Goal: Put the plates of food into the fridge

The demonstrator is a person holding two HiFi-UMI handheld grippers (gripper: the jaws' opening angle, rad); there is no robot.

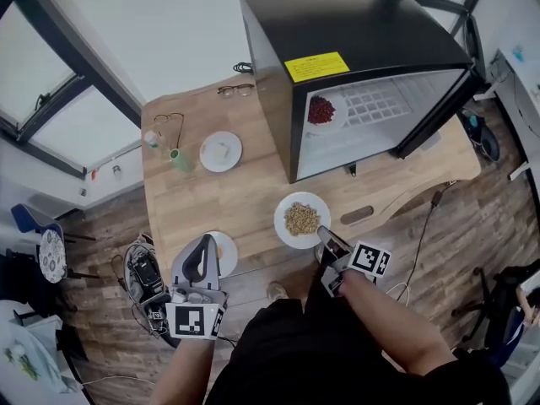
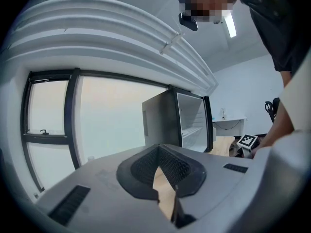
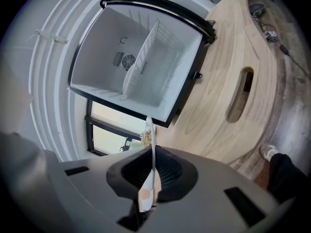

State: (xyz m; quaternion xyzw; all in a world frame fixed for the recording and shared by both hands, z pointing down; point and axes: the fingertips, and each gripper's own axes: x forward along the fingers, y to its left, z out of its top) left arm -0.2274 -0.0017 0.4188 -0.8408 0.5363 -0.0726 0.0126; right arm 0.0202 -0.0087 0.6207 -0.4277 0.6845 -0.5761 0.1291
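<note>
**A:** Since the head view looks almost straight down, how much of the fridge can you see into?

**B:** Only the front of its wire shelf, where a plate of red food sits. The black top hides everything deeper in. The right gripper view looks into the cavity from farther right and shows a shelf and a fan grille, but that plate isn't visible there.

**A:** And the right gripper?

**B:** Its fingers are pinching the near rim of the plate of tan grains, which lies on the counter just in front of the open fridge. In its own view the plate is only a thin white edge running up between the pads, with a little of the food peeking past the rim.

**A:** What about the left gripper?

**B:** It is at the counter's near edge with its fingers pressed together at the tips and nothing between them. Through the narrow slit only bare wood shows. It covers much of a third plate, so I can't tell what that one carries.

**A:** Anything farther back?

**B:** A fourth plate has something pale on it that is too small to identify. A green cup stands beside it.
</note>
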